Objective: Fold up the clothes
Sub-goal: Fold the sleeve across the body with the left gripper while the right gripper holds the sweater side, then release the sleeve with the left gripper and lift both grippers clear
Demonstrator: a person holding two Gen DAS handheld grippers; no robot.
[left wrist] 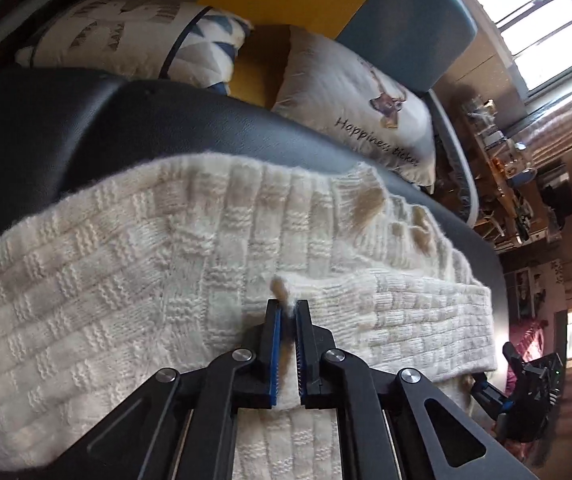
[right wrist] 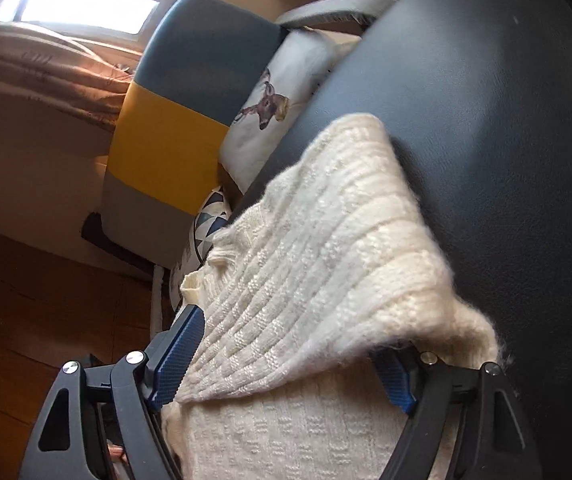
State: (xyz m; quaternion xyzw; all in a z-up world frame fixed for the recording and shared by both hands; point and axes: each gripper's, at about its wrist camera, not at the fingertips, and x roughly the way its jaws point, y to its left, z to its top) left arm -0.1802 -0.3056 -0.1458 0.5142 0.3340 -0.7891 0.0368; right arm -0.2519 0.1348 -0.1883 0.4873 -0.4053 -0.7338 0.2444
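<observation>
Blue-padded jaws of the left gripper (left wrist: 288, 312) stand narrow, pinching a small tuft of cream knit at the edge of a folded-over flap; wool fills the slot between the pads right down to their roots. That flap belongs to the cream sweater (left wrist: 133, 264), a basket-weave knit spread across the dark leather-look surface (left wrist: 65, 128), which serves as the bench, with one ribbed portion (left wrist: 418, 308) doubled back over the body of the garment.

From the right wrist camera, the right gripper (right wrist: 281, 364) has its jaws wide, one blue pad showing at each side of a thick fold of the same sweater (right wrist: 326, 240). The knit drapes over and between them, so the far pad is half hidden; the jaws do not look clamped, though whether the pads touch the cloth underneath cannot be told.

Beyond the bench lie a deer-print pillow (left wrist: 366, 108) and a triangle-patterned pillow (left wrist: 145, 36), against a blue and yellow sofa back (right wrist: 189, 92).

Judging by this, a fold is in hand: one part of the sweater already lies doubled, and the left jaws hold its edge. Whether that edge is being laid down or picked up, the pictures do not settle. Either way, the loose, fluffy knit will stretch and sag, so the held edge wants carrying evenly and setting square on the layer beneath, while the right side needs a firm bite before it can share the load.
</observation>
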